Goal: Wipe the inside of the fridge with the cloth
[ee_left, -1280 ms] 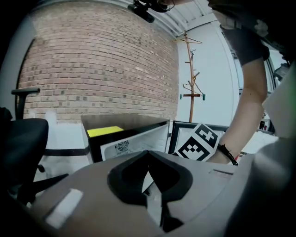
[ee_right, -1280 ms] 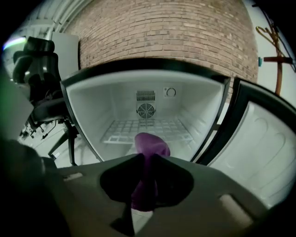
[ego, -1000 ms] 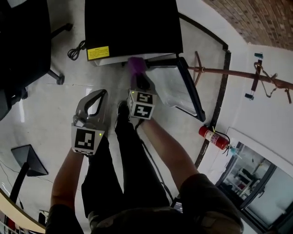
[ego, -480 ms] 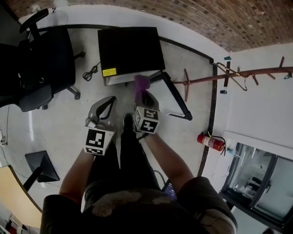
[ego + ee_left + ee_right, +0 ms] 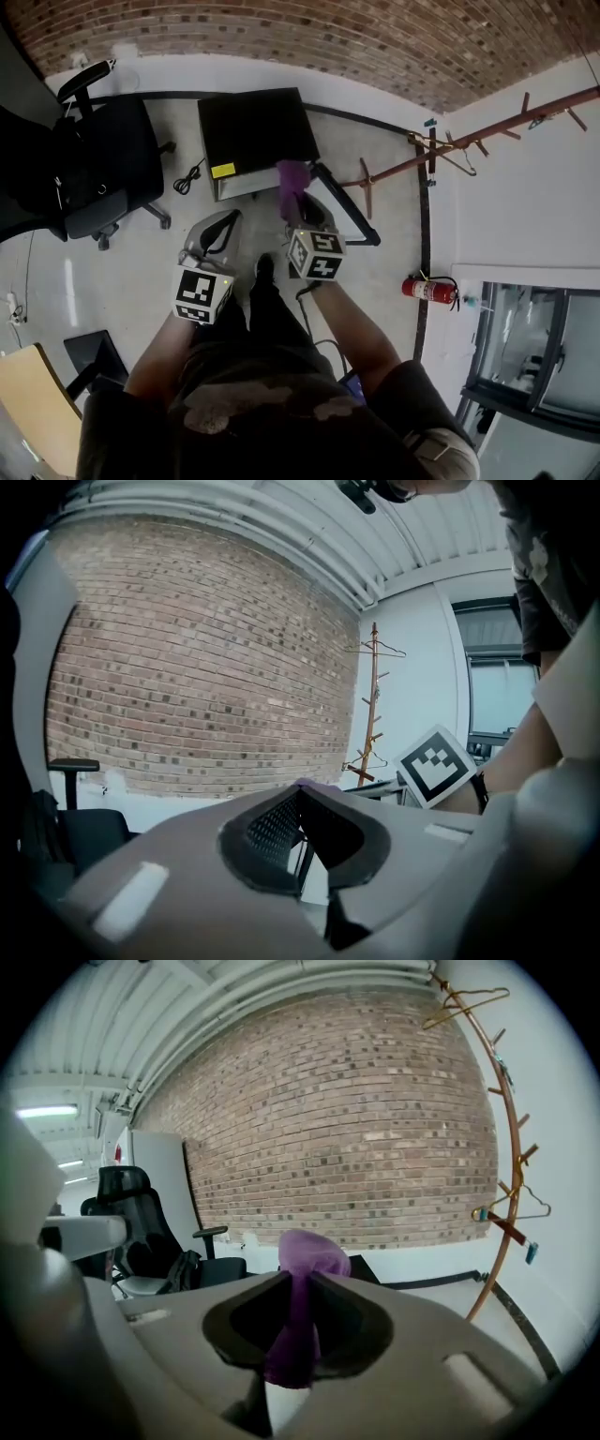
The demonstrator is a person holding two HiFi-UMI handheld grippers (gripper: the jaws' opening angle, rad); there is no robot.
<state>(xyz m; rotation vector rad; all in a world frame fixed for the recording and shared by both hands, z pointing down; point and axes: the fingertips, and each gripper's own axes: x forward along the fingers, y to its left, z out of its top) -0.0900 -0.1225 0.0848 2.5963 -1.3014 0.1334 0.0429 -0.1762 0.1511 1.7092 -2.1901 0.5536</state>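
Pinching the purple cloth [image 5: 304, 1274] between its closed fingers, the right gripper [image 5: 294, 200] holds it in the air in front of the black mini fridge [image 5: 258, 127], which stands on the floor with its door [image 5: 343, 208] open. The left gripper [image 5: 227, 218], just beside it, has its fingers pressed together on nothing.

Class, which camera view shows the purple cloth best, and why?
The right gripper view: the purple cloth fills the centre, pinched between the jaws. The head view shows it small, in front of the fridge. The left gripper view shows only a purple sliver.
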